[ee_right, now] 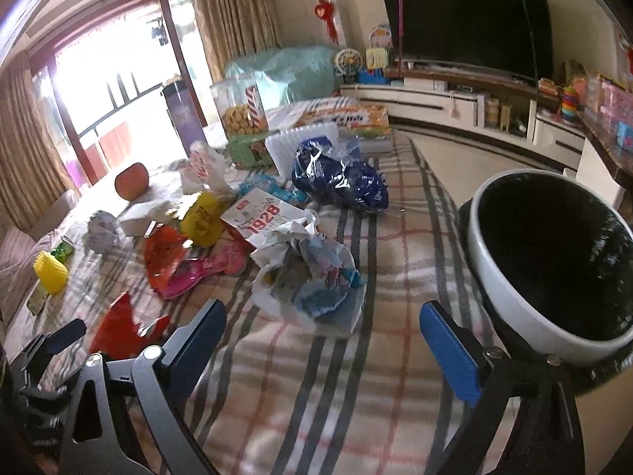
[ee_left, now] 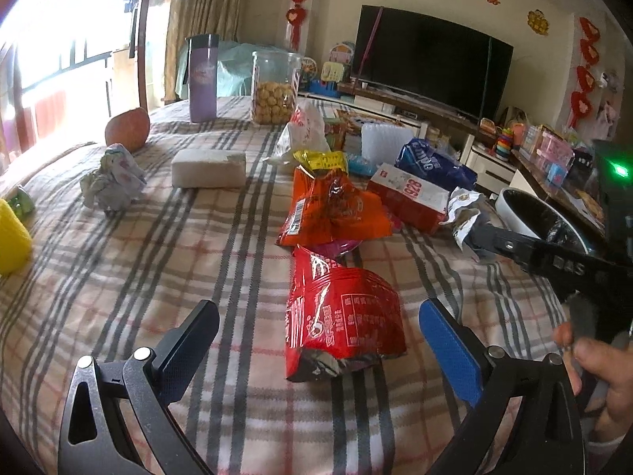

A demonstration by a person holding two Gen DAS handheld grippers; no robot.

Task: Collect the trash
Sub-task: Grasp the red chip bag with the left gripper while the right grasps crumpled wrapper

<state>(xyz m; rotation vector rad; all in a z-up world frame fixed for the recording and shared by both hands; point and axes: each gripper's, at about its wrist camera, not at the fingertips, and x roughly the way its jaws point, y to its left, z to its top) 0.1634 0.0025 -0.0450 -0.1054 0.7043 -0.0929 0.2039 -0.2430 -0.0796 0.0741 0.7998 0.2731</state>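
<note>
Empty wrappers litter a plaid cloth (ee_left: 198, 261). My left gripper (ee_left: 318, 328) is open, its fingers either side of a red snack bag (ee_left: 342, 316) lying flat. Beyond it lie an orange bag (ee_left: 332, 208), a red-and-white "1928" carton (ee_left: 411, 194) and a blue bag (ee_left: 433, 164). My right gripper (ee_right: 322, 330) is open and empty, just short of a crumpled white plastic bag (ee_right: 308, 273). It also shows in the left wrist view (ee_left: 480, 237), by a silver wrapper (ee_left: 465, 208). A white bin with a black liner (ee_right: 554, 261) stands right of the table.
A crumpled paper ball (ee_left: 112, 182), a white sponge block (ee_left: 209, 168), an orange fruit (ee_left: 127, 128), a purple tumbler (ee_left: 203, 79) and a cookie jar (ee_left: 273, 89) stand at the far left. A yellow object (ee_left: 12, 237) is at the left edge. A TV (ee_left: 427, 59) stands behind.
</note>
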